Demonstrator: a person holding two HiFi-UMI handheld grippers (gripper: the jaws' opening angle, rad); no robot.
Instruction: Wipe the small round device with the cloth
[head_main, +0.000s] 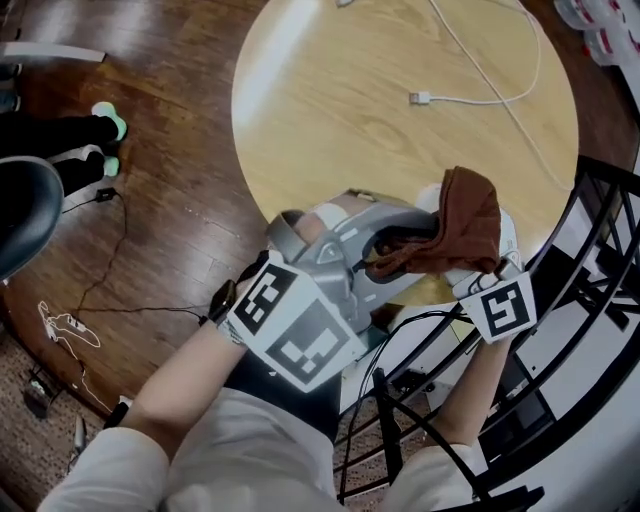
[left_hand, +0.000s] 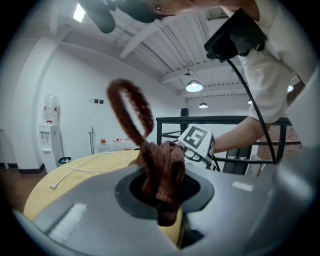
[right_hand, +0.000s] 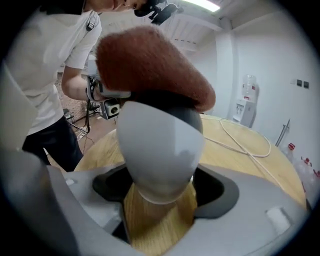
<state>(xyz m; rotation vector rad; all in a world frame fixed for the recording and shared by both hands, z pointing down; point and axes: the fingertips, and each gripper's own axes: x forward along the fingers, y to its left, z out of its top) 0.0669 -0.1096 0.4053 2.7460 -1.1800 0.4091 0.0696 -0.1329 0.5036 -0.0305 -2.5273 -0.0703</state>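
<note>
Round wooden desk (head_main: 330, 110), dark plank floor around it. One white cable (head_main: 420, 98) lies loose on the far part of the desk top, plug end free, well apart from both tools. A black metal railing (head_main: 600, 230) runs close along the person's right side, crowding the right arm. One dark chair seat (head_main: 20, 215) sits at the left edge, and beside it another person's two shoes (head_main: 110, 122) with pale green soles. Thin black wires trail on the floor there. One water dispenser (right_hand: 246, 106) stands against the white wall beyond the desk. A few small bottles (left_hand: 102, 145) are next to it, too small to count or to read what they hold. Two ceiling lamps (left_hand: 194, 86) are lit.

Left hand-held gripper (left_hand: 161, 197): jaws closed on the brown cloth (right_hand: 150, 62), a bunched fold pinched between them and a loop standing up above.

Right hand-held gripper (right_hand: 160, 200): jaws set wide, clamped on the lower part of the small round device (right_hand: 160, 140), one white egg-like body. It is held up over the near edge of the desk, not resting on it. The cloth is draped over its top and hides the upper side. The two tools are close together, the cloth bridging them.
</note>
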